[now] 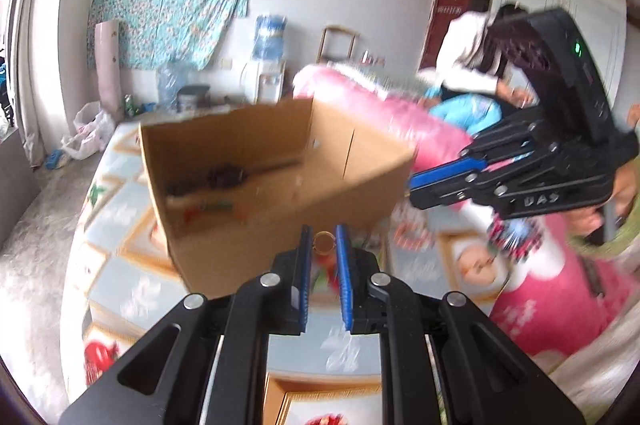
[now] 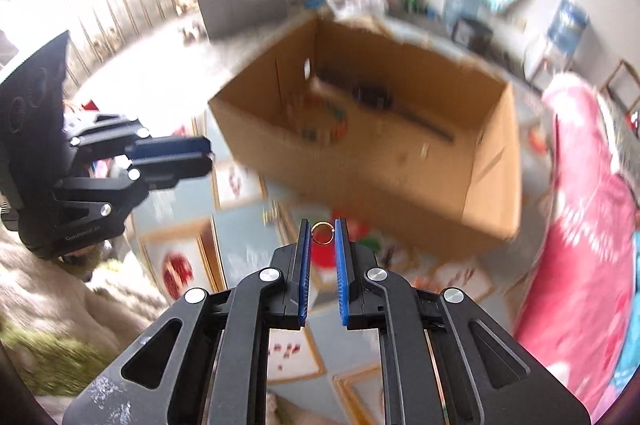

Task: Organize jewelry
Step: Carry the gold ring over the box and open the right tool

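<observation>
1. Right now I carry two small gold rings, one pinched at the tips of each gripper: the left gripper (image 1: 323,240) grasps its ring (image 1: 323,241), and the right gripper (image 2: 322,233) grasps the second ring (image 2: 322,233).
2. Both hang above the patterned bed (image 1: 132,265), just near of the open cardboard box (image 2: 400,161), which holds a bead bracelet (image 2: 326,129).
3. I judge these rings light, stiff and slippery; each sits edge to edge between the pads, so it could twist or pop out.
4. Blur hides finer detail.
</observation>
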`<move>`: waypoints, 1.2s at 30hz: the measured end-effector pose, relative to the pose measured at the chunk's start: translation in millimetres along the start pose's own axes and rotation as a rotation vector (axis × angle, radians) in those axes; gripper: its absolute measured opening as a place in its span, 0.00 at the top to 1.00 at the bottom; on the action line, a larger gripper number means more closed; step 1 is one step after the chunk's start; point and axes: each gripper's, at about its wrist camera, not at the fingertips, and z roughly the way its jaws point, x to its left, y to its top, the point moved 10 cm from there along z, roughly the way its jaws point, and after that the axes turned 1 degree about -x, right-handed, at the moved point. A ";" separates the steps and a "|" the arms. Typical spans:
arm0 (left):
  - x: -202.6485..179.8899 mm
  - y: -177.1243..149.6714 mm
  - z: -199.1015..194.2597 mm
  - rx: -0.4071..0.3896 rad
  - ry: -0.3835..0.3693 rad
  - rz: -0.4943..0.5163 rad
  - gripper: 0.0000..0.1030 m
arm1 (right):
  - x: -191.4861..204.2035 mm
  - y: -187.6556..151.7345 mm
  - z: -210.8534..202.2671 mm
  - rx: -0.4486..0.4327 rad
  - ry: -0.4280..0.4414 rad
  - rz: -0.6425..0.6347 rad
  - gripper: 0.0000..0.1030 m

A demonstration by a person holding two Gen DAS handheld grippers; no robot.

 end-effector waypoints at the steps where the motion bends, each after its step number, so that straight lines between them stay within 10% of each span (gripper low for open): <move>1: 0.0 8.6 -1.4 -0.017 -0.006 -0.003 0.89 | -3.8 9.2 -6.3 -0.033 0.009 0.001 0.91; 7: 11.2 49.8 41.3 0.013 0.008 -0.013 0.89 | -49.3 54.8 8.0 -0.095 0.113 0.082 0.91; 19: 44.5 21.9 154.9 0.364 0.002 -0.148 0.89 | -85.7 67.7 120.6 0.167 0.276 0.152 0.90; 36: 52.5 13.3 155.8 0.375 0.016 -0.173 0.72 | -114.9 93.1 103.2 0.047 0.196 0.163 0.72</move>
